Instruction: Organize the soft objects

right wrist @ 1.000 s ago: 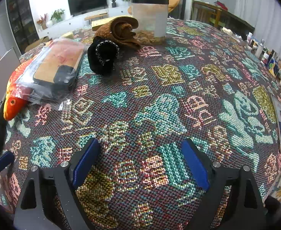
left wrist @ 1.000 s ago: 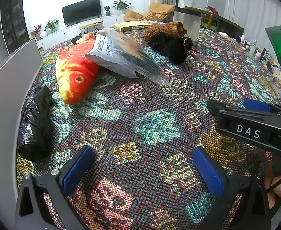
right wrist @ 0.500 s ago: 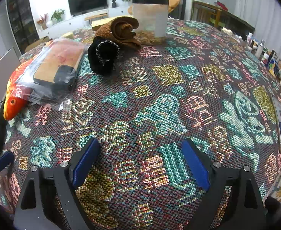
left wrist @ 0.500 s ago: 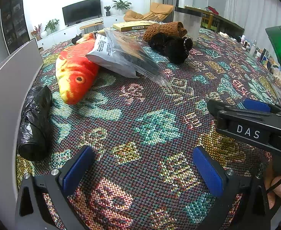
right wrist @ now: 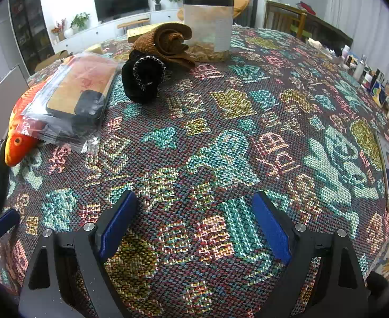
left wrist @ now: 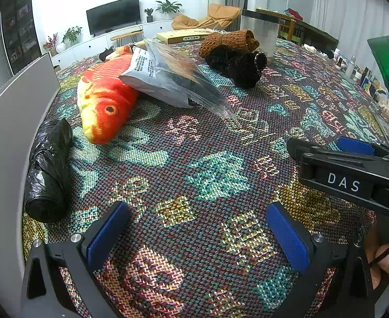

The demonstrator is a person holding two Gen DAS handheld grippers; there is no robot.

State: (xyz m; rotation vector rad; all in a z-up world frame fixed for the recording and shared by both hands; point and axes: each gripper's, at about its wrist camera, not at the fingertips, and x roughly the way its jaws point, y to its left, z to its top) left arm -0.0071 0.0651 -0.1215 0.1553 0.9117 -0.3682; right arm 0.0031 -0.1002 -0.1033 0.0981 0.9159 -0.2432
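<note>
Right now both our left gripper (left wrist: 197, 234) and right gripper (right wrist: 194, 222) sit wide open and empty, low in frame. Upper left lie the fish toy (left wrist: 104, 100), plastic packet (left wrist: 173, 79) and knitted bundle (left wrist: 228, 42). We should probably approach the fish toy low, pinching its middle.

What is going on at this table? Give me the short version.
A person holds a two-finger gripper in each hand over a table covered in a patterned woven cloth. The left gripper and right gripper both have their blue-padded fingers open and hold nothing. Nothing has been picked up yet: the orange plush fish lies partly under a clear plastic packet, with a roll of black plastic bags near the table edge and a brown knitted bundle beside a black fuzzy item.
</note>
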